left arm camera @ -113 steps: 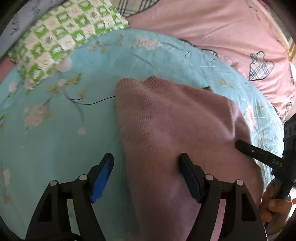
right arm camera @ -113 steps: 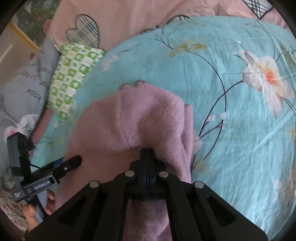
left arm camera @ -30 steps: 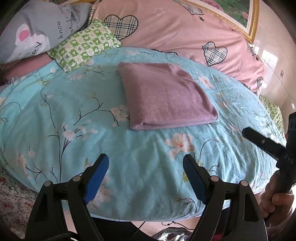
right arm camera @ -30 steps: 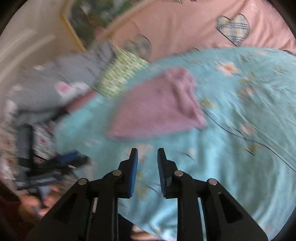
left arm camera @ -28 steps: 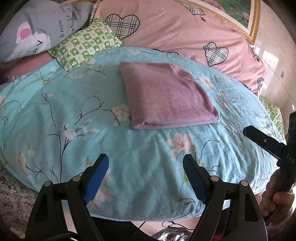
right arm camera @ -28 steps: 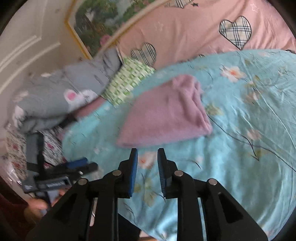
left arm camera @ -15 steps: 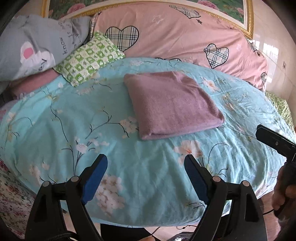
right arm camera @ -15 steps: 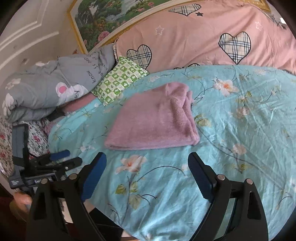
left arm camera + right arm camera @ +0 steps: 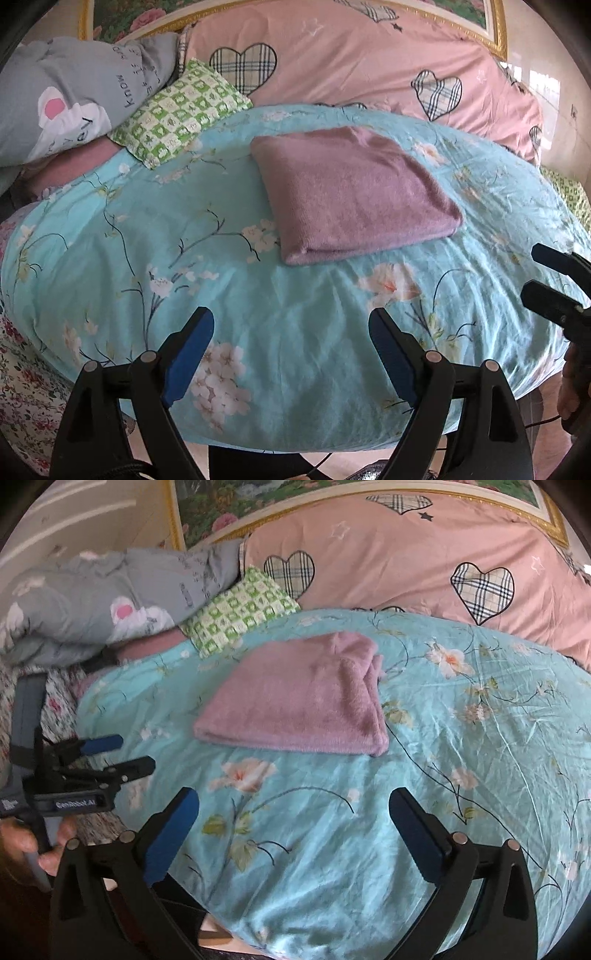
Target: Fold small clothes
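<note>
A mauve knitted garment (image 9: 351, 192) (image 9: 306, 698) lies folded into a flat rectangle on the turquoise flowered bedcover (image 9: 147, 229) (image 9: 480, 775). My left gripper (image 9: 291, 325) hangs open over the bed's near edge, well short of the garment, with nothing between its blue pads. My right gripper (image 9: 293, 805) is also back from the garment; its jaws are opening wide and hold nothing. Each gripper shows in the other's view: the right gripper (image 9: 550, 277) at the right edge, the left gripper (image 9: 114, 753) at the left.
A green checked pillow (image 9: 181, 110), a grey printed pillow (image 9: 70, 92) and a pink quilt with plaid hearts (image 9: 369, 62) line the far side by the headboard. A flowered sheet (image 9: 26, 398) hangs below the bedcover at left. A person's hand (image 9: 37, 845) grips the left handle.
Both grippers have pulled back from the folded garment. The right gripper's jaws went from nearly shut to wide apart, and both views tilted up to show more of the pillows.
</note>
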Tool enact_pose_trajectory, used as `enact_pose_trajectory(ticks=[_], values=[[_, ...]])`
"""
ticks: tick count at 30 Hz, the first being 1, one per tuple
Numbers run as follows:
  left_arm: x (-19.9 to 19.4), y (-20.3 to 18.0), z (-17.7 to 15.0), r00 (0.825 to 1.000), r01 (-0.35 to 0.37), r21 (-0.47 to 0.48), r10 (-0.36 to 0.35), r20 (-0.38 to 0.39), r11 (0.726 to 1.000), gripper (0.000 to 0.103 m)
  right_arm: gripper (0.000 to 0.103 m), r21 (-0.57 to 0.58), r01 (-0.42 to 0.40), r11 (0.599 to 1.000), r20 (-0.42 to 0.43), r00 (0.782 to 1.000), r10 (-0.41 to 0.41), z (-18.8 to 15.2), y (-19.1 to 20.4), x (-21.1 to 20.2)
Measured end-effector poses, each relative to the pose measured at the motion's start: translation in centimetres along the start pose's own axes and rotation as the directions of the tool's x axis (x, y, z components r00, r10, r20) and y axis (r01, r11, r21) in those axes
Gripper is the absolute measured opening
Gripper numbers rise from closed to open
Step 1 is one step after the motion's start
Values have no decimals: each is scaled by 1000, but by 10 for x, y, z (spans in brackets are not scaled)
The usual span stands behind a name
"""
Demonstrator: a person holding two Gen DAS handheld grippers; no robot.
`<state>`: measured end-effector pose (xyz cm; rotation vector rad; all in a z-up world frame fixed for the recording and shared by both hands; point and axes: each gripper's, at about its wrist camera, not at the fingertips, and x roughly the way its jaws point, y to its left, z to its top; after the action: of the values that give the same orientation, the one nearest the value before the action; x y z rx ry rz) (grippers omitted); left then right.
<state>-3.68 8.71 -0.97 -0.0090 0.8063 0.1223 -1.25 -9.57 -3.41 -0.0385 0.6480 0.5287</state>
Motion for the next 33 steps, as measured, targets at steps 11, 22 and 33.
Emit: enact_pose_trajectory(ticks=[11,22,33], values=[[44,5,27,993,-20,14,22,-117,1000,86,103,62,-5,998,-77,997,10,28,-11,42],[55,16,46,992,-21,-20,18,-122,1000,86,103,89,-14,996,-115,993,24,52,-15,69],[60,21,56,992,-22,-42,16,-128,999,86,103,78,-37,996,-139,989,48,63,-15,84]])
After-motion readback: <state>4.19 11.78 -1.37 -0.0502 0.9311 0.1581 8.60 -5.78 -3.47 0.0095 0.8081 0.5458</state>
